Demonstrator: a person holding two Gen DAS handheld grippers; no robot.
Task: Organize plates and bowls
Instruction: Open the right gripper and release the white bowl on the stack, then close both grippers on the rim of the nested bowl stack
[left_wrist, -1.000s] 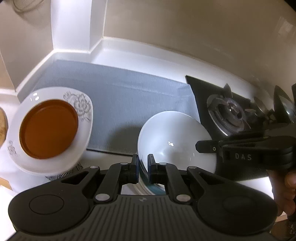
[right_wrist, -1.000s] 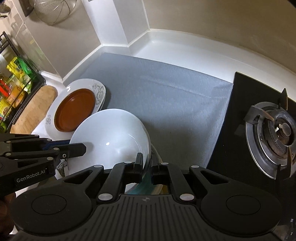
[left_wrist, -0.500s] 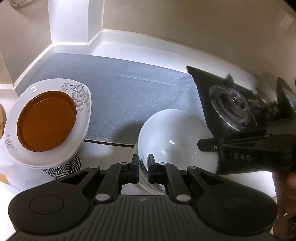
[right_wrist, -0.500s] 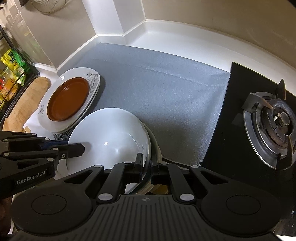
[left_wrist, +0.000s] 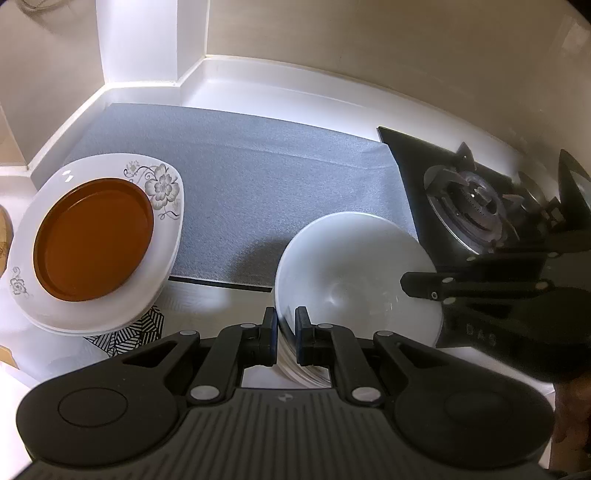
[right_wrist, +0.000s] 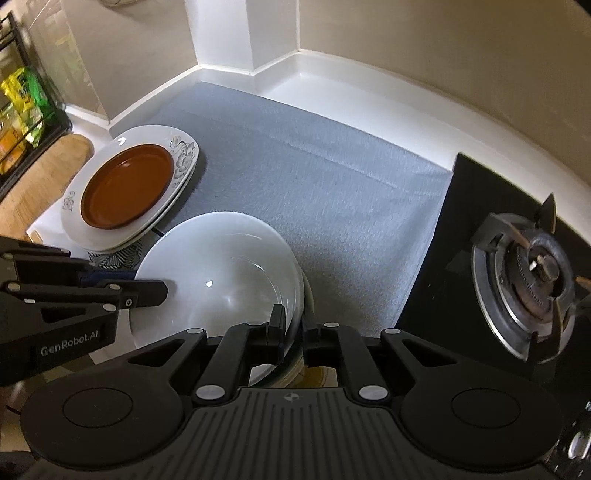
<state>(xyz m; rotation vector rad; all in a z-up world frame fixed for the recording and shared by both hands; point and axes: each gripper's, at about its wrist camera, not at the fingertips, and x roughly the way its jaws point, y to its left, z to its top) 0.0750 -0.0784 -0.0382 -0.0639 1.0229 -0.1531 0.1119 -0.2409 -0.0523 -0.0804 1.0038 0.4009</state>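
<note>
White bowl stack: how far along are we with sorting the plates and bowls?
Done: brown plate stacked on floral plates. In hand: left gripper and right gripper both clamp the white bowl's rim, atop other dishes. Left: setting it down on the grey mat, probably.

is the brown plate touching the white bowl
Apart. In the left wrist view the brown plate lies in the floral dish, and grey mat shows between that dish and the white bowl.

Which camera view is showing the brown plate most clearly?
The left wrist view: the brown plate lies large and unobstructed there, on the flowered white plate. The right wrist view shows it whole too, but smaller and farther away.
</note>
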